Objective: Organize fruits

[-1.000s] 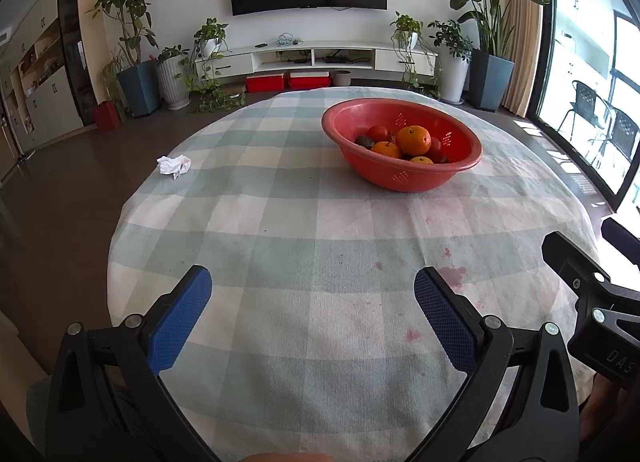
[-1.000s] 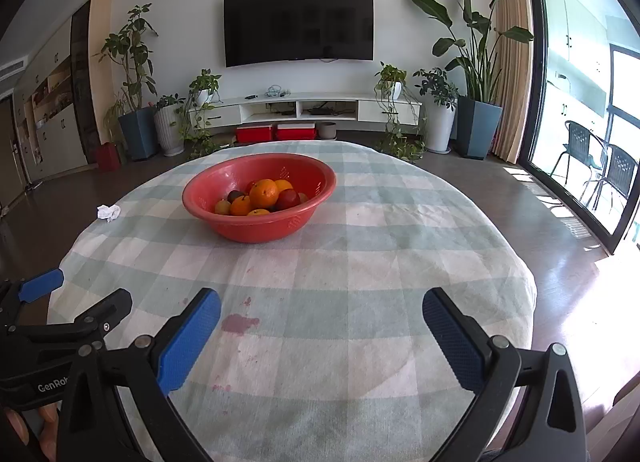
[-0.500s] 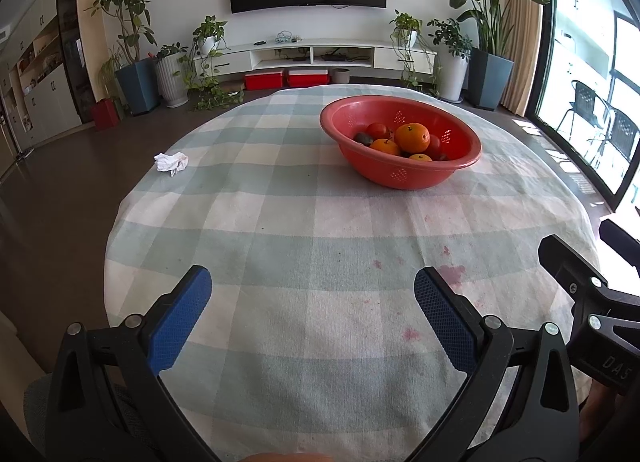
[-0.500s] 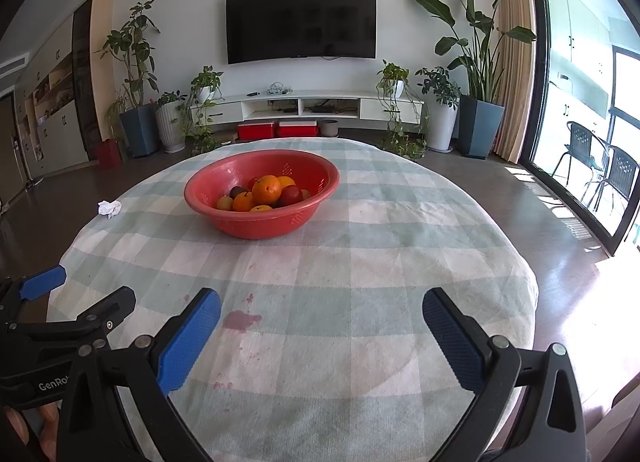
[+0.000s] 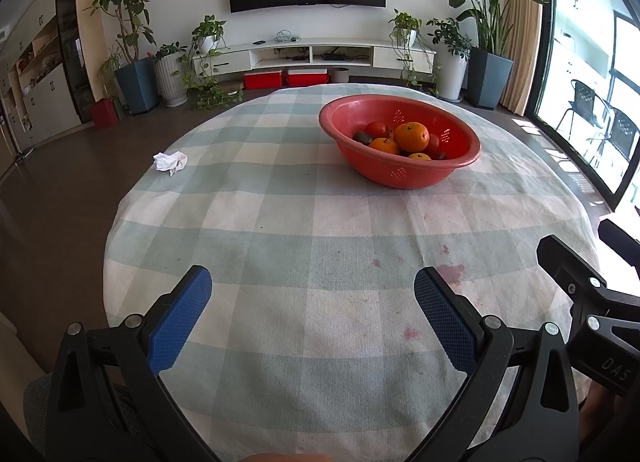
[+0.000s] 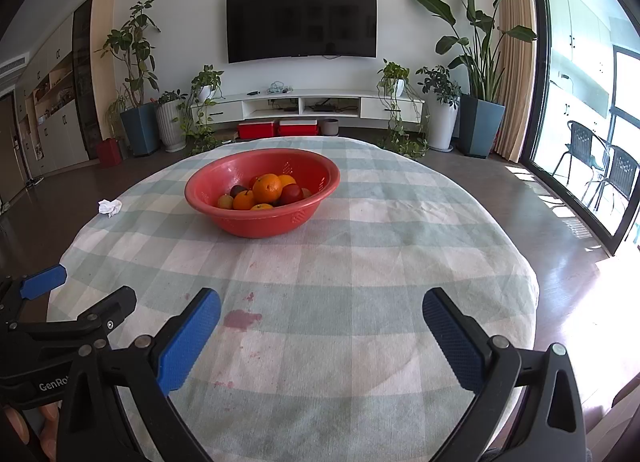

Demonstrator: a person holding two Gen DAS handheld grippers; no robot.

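Bowls (image 6: pixel 262 217): you have one.
Oranges (image 6: pixel 267 188): you can count about four.
Tissues (image 5: pixel 170 160): one.
Grippers (image 5: pixel 312 294): two.

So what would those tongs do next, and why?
Probably reach one pair forward toward the red bowl. Both the left tongs and the right tongs are open and empty above the near edge of the checked tablecloth, while all the fruit, including the top orange, sits piled in that bowl farther across the table.
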